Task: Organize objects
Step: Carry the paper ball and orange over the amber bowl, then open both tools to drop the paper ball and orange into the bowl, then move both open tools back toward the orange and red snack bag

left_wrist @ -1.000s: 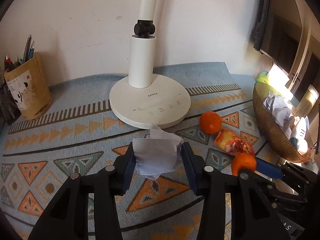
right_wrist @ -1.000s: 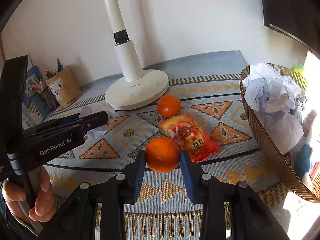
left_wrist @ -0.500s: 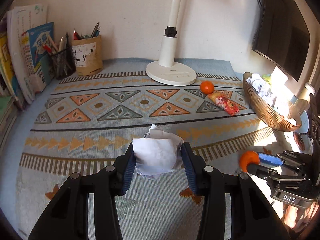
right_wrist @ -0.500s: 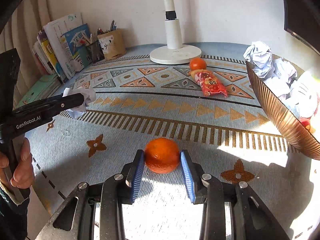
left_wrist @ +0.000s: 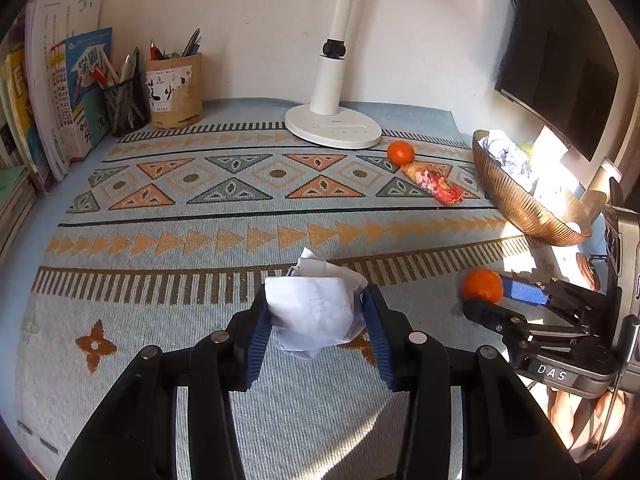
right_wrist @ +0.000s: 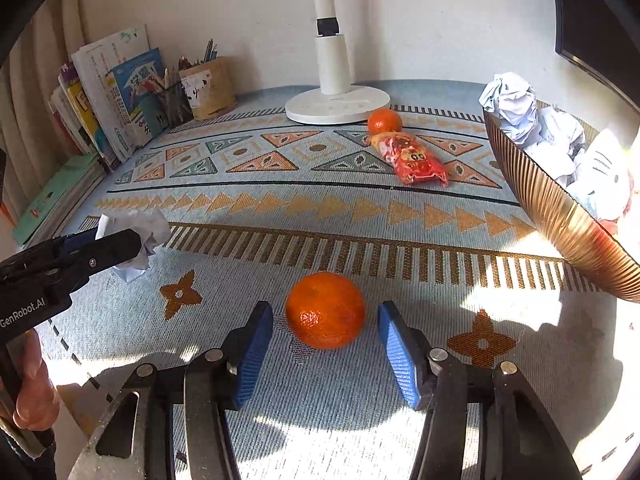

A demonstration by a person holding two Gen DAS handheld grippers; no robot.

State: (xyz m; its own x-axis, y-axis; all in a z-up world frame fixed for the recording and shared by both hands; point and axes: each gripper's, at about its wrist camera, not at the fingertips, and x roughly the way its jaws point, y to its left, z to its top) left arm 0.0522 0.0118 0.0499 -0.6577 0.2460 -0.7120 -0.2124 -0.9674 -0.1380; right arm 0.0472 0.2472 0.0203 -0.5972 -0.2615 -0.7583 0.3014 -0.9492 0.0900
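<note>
My left gripper (left_wrist: 316, 320) is shut on a crumpled white paper ball (left_wrist: 314, 312) and holds it above the front of the patterned mat; it also shows in the right wrist view (right_wrist: 136, 236). My right gripper (right_wrist: 325, 336) is open, its blue pads on either side of an orange (right_wrist: 325, 310) that rests on the mat, apart from both pads. That orange also shows in the left wrist view (left_wrist: 482, 286). A second orange (right_wrist: 385, 121) and a red snack packet (right_wrist: 412, 158) lie by the lamp base (right_wrist: 338, 103).
A golden ribbed bowl (right_wrist: 560, 216) holding crumpled paper and a toy stands at the right. Books (left_wrist: 52, 92) and pen holders (left_wrist: 172, 84) stand at the back left by the wall. A dark monitor (left_wrist: 560, 60) is at the back right.
My right gripper has opened and let go of the orange, which now rests on the mat. My left gripper still holds the paper ball, having pulled back to the mat's front.
</note>
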